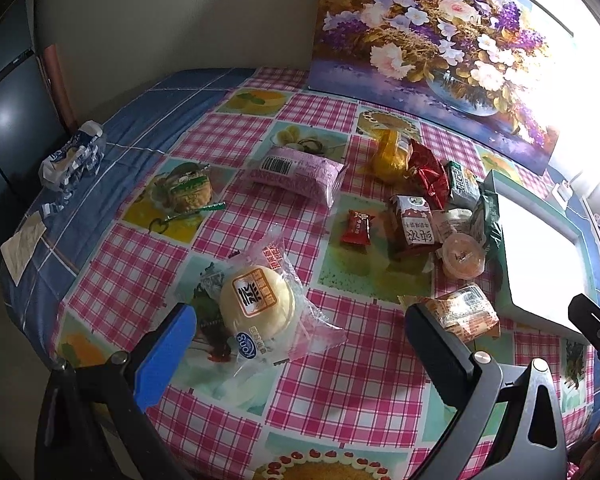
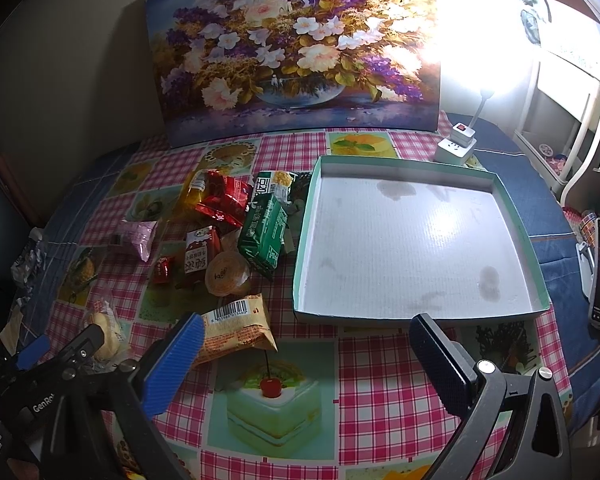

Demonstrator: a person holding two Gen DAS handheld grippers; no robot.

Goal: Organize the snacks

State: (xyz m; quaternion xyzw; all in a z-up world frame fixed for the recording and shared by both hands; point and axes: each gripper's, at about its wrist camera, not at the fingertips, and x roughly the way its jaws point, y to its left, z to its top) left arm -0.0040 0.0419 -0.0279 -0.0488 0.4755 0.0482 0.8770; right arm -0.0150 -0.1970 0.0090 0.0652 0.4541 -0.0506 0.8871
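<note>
Left wrist view: the left tool (image 1: 300, 320) hangs wide open and empty above the desk (image 1: 340, 380), which is covered by a pink checked cloth. A round bun in a clear wrapper (image 1: 256, 300) lies on the cloth between the 2 fingers, nearer the blue one. Farther back lie a pink packet (image 1: 296, 172), a small red candy (image 1: 356, 227) and a brown carton (image 1: 414, 224), with a jelly cup (image 1: 462, 256) just beside the carton. An orange packet (image 1: 464, 314) sits by the black finger, near the tray (image 1: 540, 264).

Right wrist view: the right tool (image 2: 306, 336) is also wide open, holding nothing. The orange packet (image 2: 238, 328) lies just beside its blue finger. The white tray (image 2: 416, 240) with a green rim holds no snacks. The snacks sit in a pile to its left, a green packet (image 2: 266, 232) touching the tray's left wall. A flower painting (image 2: 296, 48) stands at the back.
</note>
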